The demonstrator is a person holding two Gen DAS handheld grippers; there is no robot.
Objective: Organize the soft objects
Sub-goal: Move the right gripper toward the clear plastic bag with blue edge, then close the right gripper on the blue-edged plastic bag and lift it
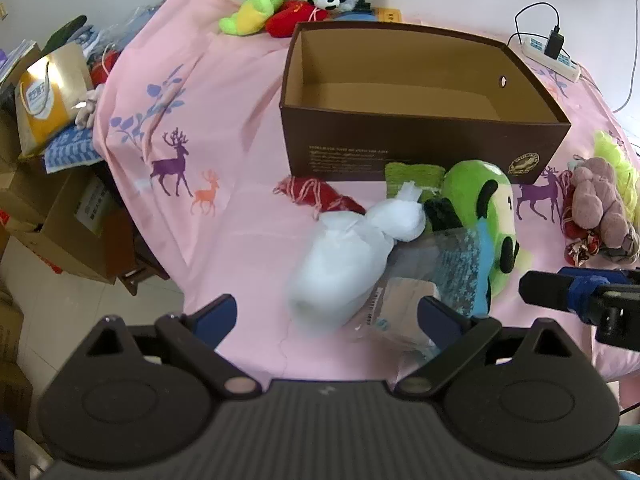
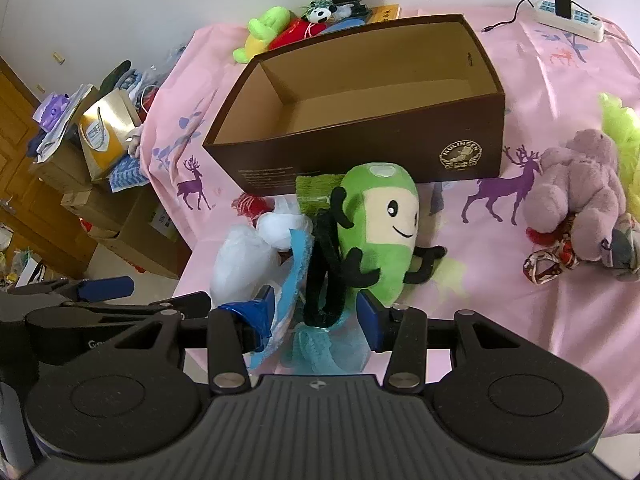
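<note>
1. Left wrist view: brown box (image 1: 420, 148) upright and empty on pink sheet (image 1: 240, 80), open side up, ready to take the soft things.
2. Same view: left gripper (image 1: 326, 314) spread wide, holding nothing, hovering low over white bag (image 1: 344, 264) and clear packet (image 1: 400, 312); probably lined up to take one of them.
3. Right wrist view: right gripper (image 2: 316, 312) parted around black plush legs (image 2: 324, 280) and blue mesh (image 2: 300, 264), pads on either side but not yet pressed in; nothing grasped, likely set for a pinch on the toy's legs.
4. Green plush toy (image 2: 380, 236) lying on its back just in front of the box wall, head touching green cloth (image 2: 316, 192); close enough for a short lift over the rim.
5. Purple plush (image 2: 576, 196) well off to the right on the sheet, lying on top of red patterned cloth (image 2: 548, 264); left for later, by the look of it.
6. More toys (image 2: 280, 28) behind the box by the wall, not yet sorted.
</note>
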